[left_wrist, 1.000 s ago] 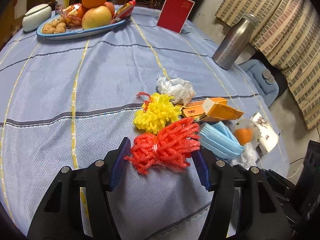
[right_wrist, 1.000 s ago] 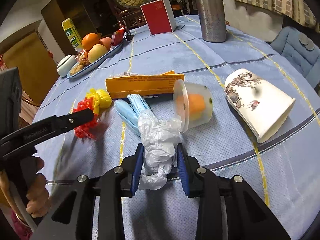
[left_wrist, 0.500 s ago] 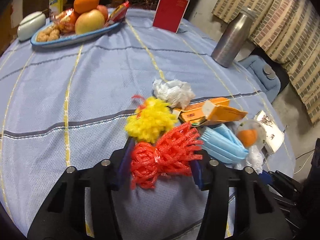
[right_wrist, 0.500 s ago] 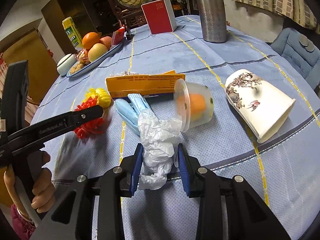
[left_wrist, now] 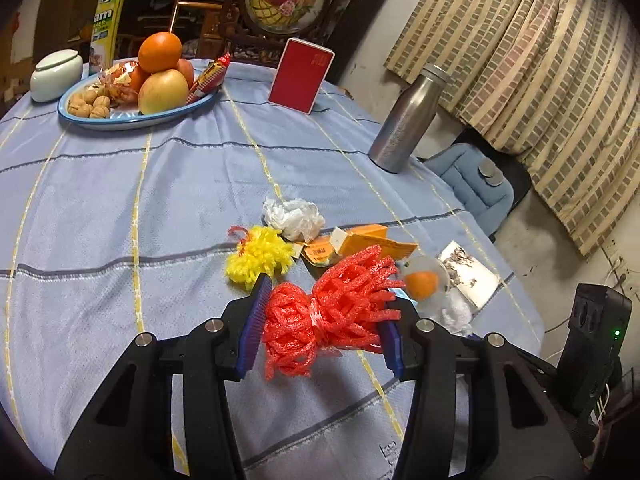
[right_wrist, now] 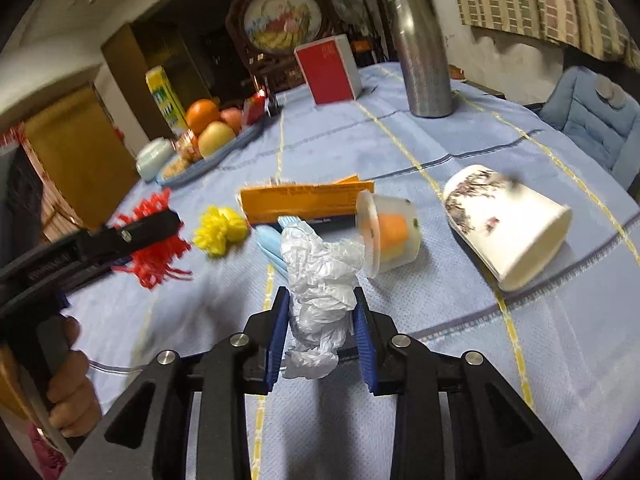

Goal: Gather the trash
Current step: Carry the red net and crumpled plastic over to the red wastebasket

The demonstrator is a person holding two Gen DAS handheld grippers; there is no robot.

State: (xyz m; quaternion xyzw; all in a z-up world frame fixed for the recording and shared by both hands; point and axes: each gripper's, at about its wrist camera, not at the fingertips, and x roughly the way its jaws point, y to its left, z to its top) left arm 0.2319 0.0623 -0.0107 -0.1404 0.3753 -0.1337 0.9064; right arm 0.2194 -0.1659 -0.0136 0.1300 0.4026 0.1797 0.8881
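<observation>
My left gripper (left_wrist: 324, 320) is shut on a red foam fruit net (left_wrist: 332, 316) and holds it above the blue tablecloth; it also shows in the right wrist view (right_wrist: 154, 246). My right gripper (right_wrist: 320, 312) is shut on a crumpled clear plastic glove (right_wrist: 320, 276), lifted off the cloth. On the table lie a yellow foam net (left_wrist: 258, 260), a white crumpled wad (left_wrist: 294, 216), an orange carton (right_wrist: 306, 198), a blue face mask (right_wrist: 270, 244), a clear plastic cup with an orange piece (right_wrist: 390, 234) and a tipped paper cup (right_wrist: 508, 220).
A fruit plate (left_wrist: 136, 120) with oranges, apples and walnuts, a white lidded jar (left_wrist: 56, 74), a red box (left_wrist: 300, 76) and a steel bottle (left_wrist: 408, 120) stand at the far side. A blue cushioned chair (left_wrist: 476, 188) is beyond the right table edge.
My left gripper has closed on the red net and lifted it off the table. My right gripper has risen with the plastic glove still in it.
</observation>
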